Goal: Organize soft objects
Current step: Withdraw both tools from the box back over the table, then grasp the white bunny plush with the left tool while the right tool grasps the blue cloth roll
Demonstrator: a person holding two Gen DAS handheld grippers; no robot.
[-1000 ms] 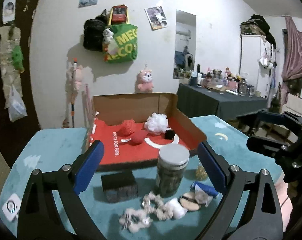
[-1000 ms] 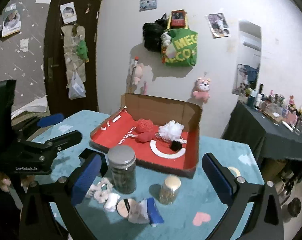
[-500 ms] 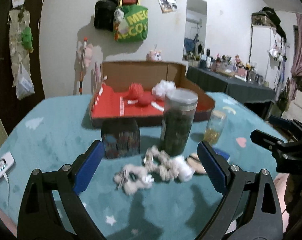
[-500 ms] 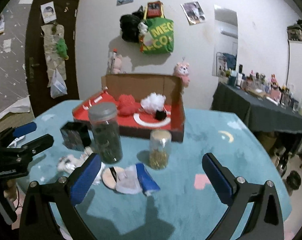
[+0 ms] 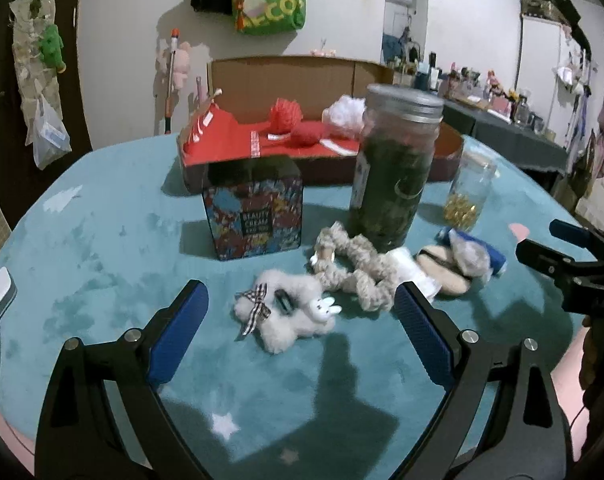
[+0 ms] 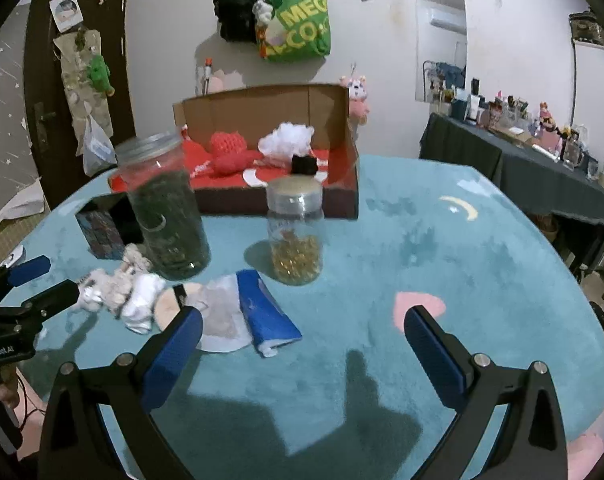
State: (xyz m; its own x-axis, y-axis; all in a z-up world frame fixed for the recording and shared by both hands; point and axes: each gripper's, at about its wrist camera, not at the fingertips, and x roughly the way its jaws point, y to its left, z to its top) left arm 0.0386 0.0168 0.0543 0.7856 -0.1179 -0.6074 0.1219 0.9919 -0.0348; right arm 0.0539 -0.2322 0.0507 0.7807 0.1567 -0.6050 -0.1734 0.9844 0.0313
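On the teal table cover (image 5: 102,248), going left to right in the left wrist view, a patterned gift box (image 5: 254,216) stands at ten o'clock from the pile. In front of it a white fluffy hair tie (image 5: 290,314) with a checked bow and a tiny rabbit charm lies between the spread fingers of the left gripper (image 5: 300,328), which is released and grasps nothing.

Just right of it, touching, is a beige knitted scrunchie (image 5: 355,266). Next come a white soft piece (image 5: 411,270), a powder puff (image 5: 441,272) and a blue-edged fabric pouch (image 5: 473,258). Behind them stand a tall jar of dark leaves (image 5: 393,172) and a small jar of gold capsules (image 5: 467,198).

At twelve o'clock, the red-lined cardboard box (image 5: 302,76) already holds a red mesh puff (image 5: 288,114) and a white mesh puff (image 5: 345,114).

The right gripper (image 6: 302,344) is likewise open and empty, near the pouch.

The fluffy tie looks very light, limp and compressible. It should not slip, but it will sag, so a pinch across its thick middle seems best, clear of the charm and bow.

The box floor is largely hidden behind the gift box and tall jar. The white piece is too blurred to identify, and the puff is partly covered by the pouch.
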